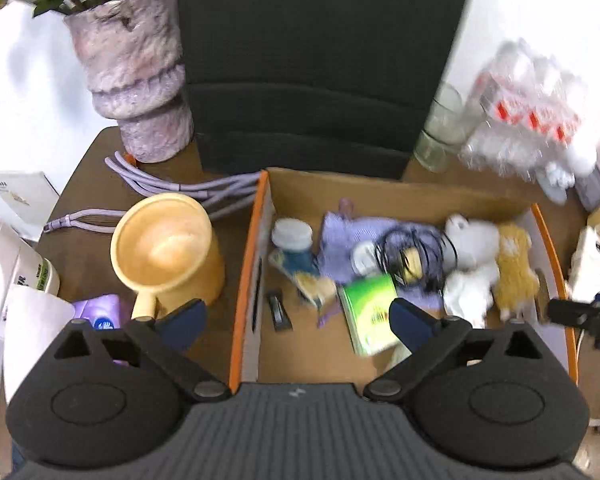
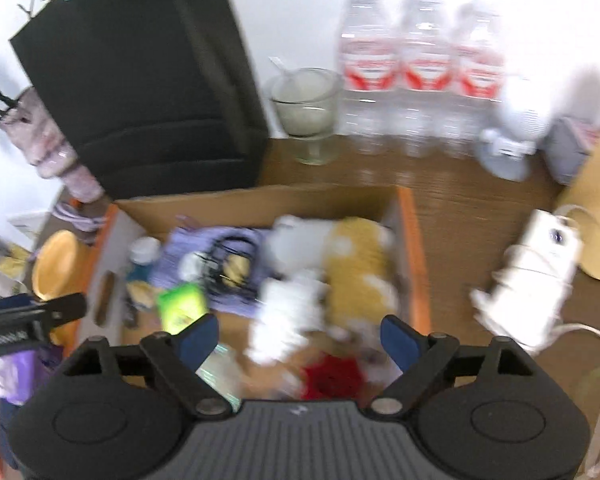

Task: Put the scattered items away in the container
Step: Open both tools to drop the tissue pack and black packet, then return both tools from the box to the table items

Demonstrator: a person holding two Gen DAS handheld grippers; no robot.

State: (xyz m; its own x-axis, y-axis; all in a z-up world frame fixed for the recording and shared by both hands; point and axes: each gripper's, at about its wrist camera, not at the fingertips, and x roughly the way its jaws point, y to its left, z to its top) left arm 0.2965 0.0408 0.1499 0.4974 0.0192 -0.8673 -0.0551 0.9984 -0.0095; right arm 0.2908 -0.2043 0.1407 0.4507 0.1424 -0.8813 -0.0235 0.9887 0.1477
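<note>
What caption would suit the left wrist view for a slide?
Open left gripper above a cardboard box holding plush toys, beside a yellow mug.

Brown table: cardboard box, yellow mug, vase.

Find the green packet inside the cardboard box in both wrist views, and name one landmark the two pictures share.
Left wrist view: the green packet lies low in the cardboard box, right of centre.
Right wrist view: the green packet shows lower left in the box, blurred.
Shared landmark: the yellow mug, left of the box.
</note>
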